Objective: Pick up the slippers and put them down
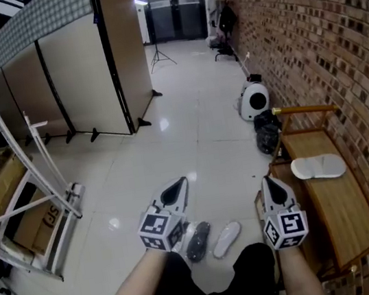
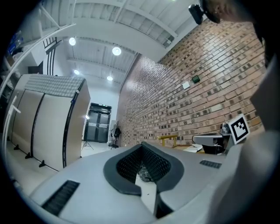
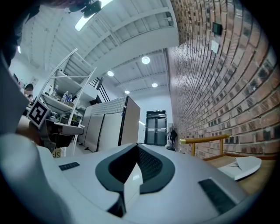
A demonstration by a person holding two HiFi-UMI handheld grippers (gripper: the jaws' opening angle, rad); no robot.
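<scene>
Two slippers lie on the glossy floor just in front of the person's knees: a dark one [image 1: 198, 242] and a white one [image 1: 227, 239] side by side. Another white slipper [image 1: 318, 166] [image 3: 243, 166] rests on the wooden bench [image 1: 337, 213] by the brick wall. My left gripper [image 1: 176, 186] [image 2: 142, 146] hovers above the floor pair, pointing ahead, its jaws shut and empty. To its right, near the bench's corner, my right gripper [image 1: 271, 182] [image 3: 137, 148] is also held level, shut with nothing in it.
A brick wall [image 1: 319, 32] runs along the right. A white round device [image 1: 254, 101] and a black bag [image 1: 267, 134] sit on the floor beyond the bench. Folding partitions [image 1: 83, 76] and a white metal rack [image 1: 33, 202] with boxes stand on the left.
</scene>
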